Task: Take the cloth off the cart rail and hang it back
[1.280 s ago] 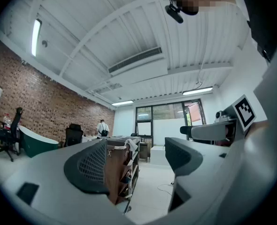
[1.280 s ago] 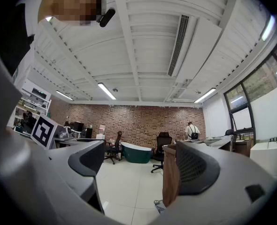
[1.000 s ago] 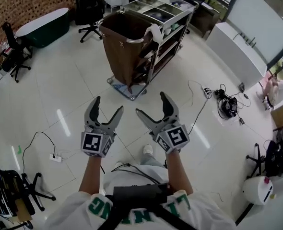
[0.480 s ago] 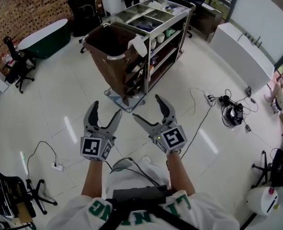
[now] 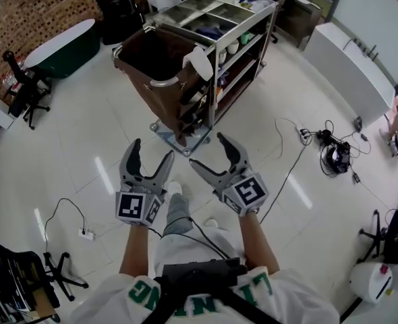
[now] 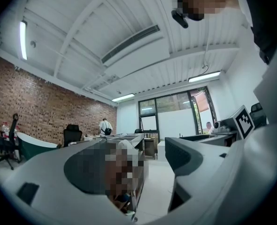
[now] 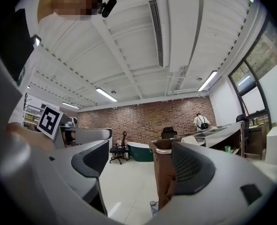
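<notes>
A white cloth hangs over the rail of a metal service cart, next to its brown laundry bag. Both grippers are held up over the floor, well short of the cart. My left gripper is open and empty. The jaws of my right gripper are closing, with nothing between them. In the right gripper view the brown bag and the cloth show beyond the jaws. The left gripper view shows the cart far ahead, partly hidden by a mosaic patch.
A dark green bathtub and office chairs stand at the left. A power strip with cable lies on the floor at the lower left. Tangled cables lie at the right, by a white counter.
The person has stepped toward the cart, which now sits nearer and more central in the head view. Both grippers stay held up side by side.
</notes>
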Demonstrator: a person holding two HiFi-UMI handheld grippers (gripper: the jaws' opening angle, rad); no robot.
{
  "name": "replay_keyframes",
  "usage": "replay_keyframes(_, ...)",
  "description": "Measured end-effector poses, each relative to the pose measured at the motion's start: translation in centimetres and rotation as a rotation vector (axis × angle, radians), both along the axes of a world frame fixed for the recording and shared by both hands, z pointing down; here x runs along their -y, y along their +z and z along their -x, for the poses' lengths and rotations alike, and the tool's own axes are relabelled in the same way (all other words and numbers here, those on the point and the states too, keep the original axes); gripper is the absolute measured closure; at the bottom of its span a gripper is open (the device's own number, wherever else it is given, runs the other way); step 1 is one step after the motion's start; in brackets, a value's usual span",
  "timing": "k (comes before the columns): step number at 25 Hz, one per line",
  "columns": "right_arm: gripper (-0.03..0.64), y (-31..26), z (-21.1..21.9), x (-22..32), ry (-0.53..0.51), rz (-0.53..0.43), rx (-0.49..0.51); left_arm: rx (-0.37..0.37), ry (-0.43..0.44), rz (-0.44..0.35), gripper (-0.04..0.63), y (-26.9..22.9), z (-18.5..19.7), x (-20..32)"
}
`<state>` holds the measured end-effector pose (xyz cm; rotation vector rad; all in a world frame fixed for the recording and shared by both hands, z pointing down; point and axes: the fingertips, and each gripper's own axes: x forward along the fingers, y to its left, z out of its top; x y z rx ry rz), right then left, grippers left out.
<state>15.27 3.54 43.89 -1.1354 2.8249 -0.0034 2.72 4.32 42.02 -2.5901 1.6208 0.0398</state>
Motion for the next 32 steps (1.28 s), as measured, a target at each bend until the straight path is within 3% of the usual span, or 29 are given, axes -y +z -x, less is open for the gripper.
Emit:
replay_keyframes(3, 0.187, 0.1, 0.1, 3.8, 0.038, 0.021, 0.060, 0.023, 0.019, -0.023, 0.224, 0.0, 0.9, 3.9)
replay_keyframes(7, 0.187, -0.9, -1.0, 10.4, 0.107, 0.080, 0.140, -0.008, 0.049, -0.034, 0.224, -0.6, 1.6, 9.6)
replay_keyframes(12, 0.187, -3.1, 2.1, 17.3, 0.134, 0.060, 0.125, -0.032, 0.118, -0.040, 0.224, -1.6, 4.2, 15.9)
replay_keyframes(18, 0.210, -3.3, 8.3, 22.9, 0.071, 0.070, 0.128, -0.089, 0.179, -0.006, 0.224, -2.7, 7.7, 21.1)
replay_keyframes(23, 0.210, -5.0, 11.9, 24.4, -0.008, -0.005, 0.109, -0.142, 0.198, -0.002, 0.235, -1.0, 9.5, 24.9)
replay_keyframes(27, 0.210, -4.9, 10.5, 26.0, 0.028, 0.004, 0.091, -0.126, 0.213, 0.015, 0.235, -0.3, 8.7, 26.6)
replay_keyframes(32, 0.210, -5.1, 8.1, 28.6, 0.035, 0.002, 0.081, -0.125, 0.165, 0.019, 0.235, -0.5, 7.8, 28.7)
